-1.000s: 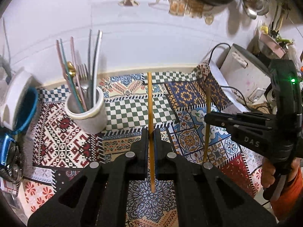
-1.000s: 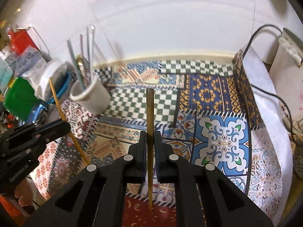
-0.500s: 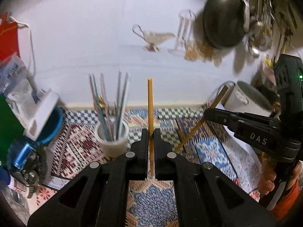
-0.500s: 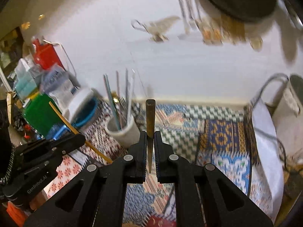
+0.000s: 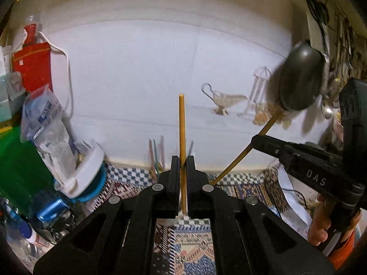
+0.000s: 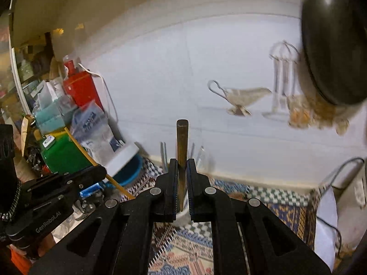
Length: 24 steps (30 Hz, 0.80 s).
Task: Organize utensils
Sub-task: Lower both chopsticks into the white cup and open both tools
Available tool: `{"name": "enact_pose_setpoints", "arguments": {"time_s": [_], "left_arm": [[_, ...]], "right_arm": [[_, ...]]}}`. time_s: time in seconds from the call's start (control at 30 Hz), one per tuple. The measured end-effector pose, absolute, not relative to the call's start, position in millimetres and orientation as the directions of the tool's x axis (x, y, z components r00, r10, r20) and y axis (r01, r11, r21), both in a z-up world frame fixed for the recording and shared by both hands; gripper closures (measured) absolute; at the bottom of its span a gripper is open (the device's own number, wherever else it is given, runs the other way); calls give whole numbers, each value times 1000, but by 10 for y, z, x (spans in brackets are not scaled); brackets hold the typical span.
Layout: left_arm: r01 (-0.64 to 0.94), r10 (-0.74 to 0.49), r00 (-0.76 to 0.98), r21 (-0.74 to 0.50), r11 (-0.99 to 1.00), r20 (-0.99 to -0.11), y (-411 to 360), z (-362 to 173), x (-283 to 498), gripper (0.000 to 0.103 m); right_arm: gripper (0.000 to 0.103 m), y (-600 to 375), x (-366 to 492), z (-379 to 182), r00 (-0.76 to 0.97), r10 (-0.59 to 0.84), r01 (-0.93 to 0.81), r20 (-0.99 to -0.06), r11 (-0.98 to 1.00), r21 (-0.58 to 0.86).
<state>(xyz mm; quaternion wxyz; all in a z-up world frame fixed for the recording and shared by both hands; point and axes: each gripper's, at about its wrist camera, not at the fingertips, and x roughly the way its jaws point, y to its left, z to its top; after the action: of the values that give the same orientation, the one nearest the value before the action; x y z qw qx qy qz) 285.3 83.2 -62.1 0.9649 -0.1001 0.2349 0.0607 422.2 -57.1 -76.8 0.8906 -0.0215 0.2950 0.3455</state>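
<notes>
Chopsticks were the load: the left gripper [image 5: 182, 171] was clamped on one chopstick [image 5: 182, 128], the right gripper [image 6: 182, 171] on the other chopstick [image 6: 182, 142], each upright, probably for dropping into the utensil cup [image 6: 182, 218] just behind the jaws.

Both hand-held grippers [image 5: 182, 169] [image 6: 182, 171] raised, chopsticks [image 5: 182, 126] [image 6: 182, 142] lifted.

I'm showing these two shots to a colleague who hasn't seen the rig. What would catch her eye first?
Probably the wooden chopstick standing upright, pinched in the left gripper against the white wall. The right gripper clamps a second chopstick the same way. Next, the dark pan hanging at upper right, and the patterned cloth below.
</notes>
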Motion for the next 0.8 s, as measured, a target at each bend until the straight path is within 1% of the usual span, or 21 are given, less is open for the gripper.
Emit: {"name": "enact_pose_setpoints", "arguments": {"time_s": [0.13,0.27,0.43,0.57,0.8], "left_arm": [[-192,98,884,-162,968,-458,960,-574,2944,100],[-212,114,872,-159,964,-476,1037,-642,3070,100],[-242,129,837,-149,959,-532,1126,-878,3309,100],[-263,124,795,-153,953,-594,1209,-1174,3519,100],[-295,120,727,-150,944,-676,1298,-1591,3717,100]], "right_arm": [[96,-402,4315,-793,574,618,-649,-538,744,162],[96,-269,4436,-925,546,620,-662,-563,732,163],[96,-112,4582,-1243,486,612,-673,-624,718,181],[96,0,4656,-1507,440,590,-676,-677,714,182],[96,97,4756,-1874,377,548,-676,-747,714,183]]}}
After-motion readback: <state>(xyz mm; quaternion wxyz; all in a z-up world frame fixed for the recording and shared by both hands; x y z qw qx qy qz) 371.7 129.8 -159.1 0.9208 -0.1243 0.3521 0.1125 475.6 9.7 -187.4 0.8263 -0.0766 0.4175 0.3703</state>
